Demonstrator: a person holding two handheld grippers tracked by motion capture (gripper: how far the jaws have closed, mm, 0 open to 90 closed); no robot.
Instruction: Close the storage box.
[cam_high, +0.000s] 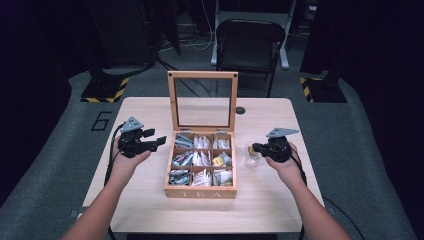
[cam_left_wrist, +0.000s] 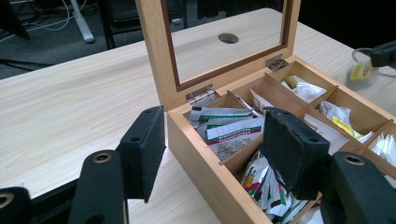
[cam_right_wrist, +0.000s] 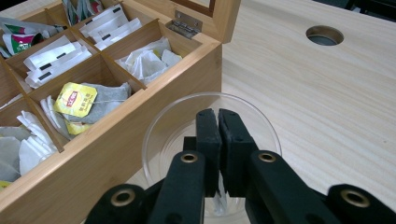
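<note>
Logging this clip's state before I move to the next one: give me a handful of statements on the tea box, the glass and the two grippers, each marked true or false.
1. The wooden tea box has its glass-paned lid standing open. True.
2. The left gripper is shut on a tea packet. False: its jaws are apart, one outside the box wall and one over a compartment, with nothing held between them.
3. The right gripper has its jaws together above the clear glass. True.
4. The glass stands to the left of the box. False: it stands by the box's right side.
5. A yellow-tagged tea bag lies in one compartment. True.
</note>
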